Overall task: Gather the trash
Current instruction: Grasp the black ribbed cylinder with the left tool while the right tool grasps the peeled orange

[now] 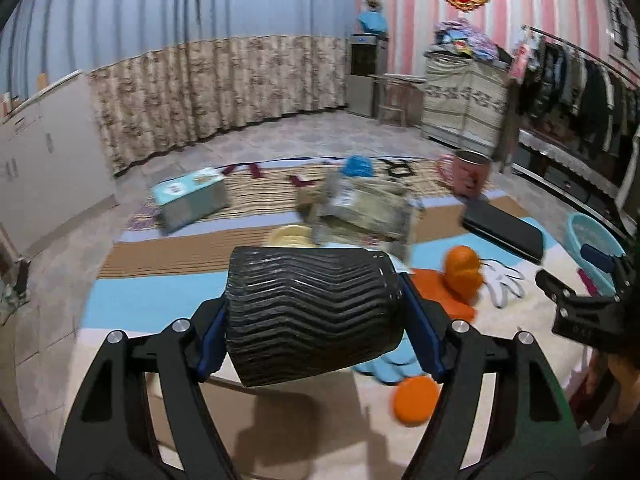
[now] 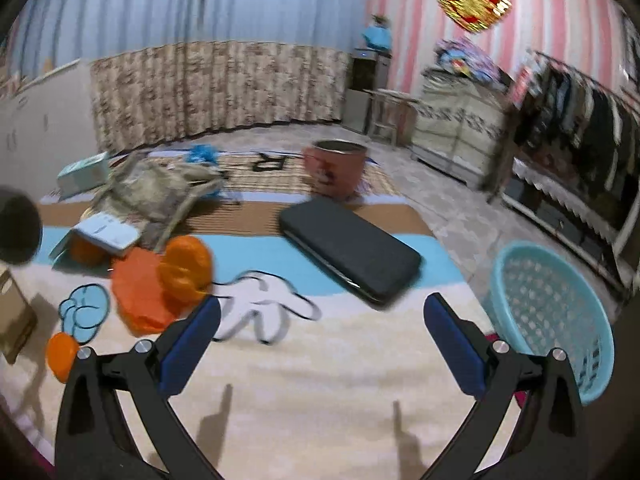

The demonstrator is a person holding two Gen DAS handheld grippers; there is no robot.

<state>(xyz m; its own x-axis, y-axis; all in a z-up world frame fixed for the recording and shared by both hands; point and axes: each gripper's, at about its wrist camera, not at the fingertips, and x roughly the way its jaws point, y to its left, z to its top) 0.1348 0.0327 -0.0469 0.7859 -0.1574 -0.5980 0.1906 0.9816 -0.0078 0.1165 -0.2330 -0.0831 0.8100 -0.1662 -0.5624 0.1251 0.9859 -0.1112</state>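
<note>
My left gripper (image 1: 312, 316) is shut on a black ribbed paper cup (image 1: 312, 312), held sideways above the patterned table cover; the cup also shows at the left edge of the right wrist view (image 2: 18, 230). My right gripper (image 2: 320, 340) is open and empty above the cream part of the cover, and appears in the left wrist view (image 1: 560, 284). Orange peel pieces (image 2: 184, 268) lie on an orange sheet (image 2: 136, 292). A crumpled grey wrapper (image 2: 156, 188) lies behind them. A light blue basket (image 2: 560, 320) stands to the right below the table.
A black flat case (image 2: 348, 252), a pink mug (image 2: 334, 168), a teal tissue box (image 1: 188, 200), a yellow lid (image 1: 290, 236) and a small orange piece (image 1: 414, 400) are on the table. A cardboard box (image 2: 12, 320) sits at the left edge. Clothes rack stands at right.
</note>
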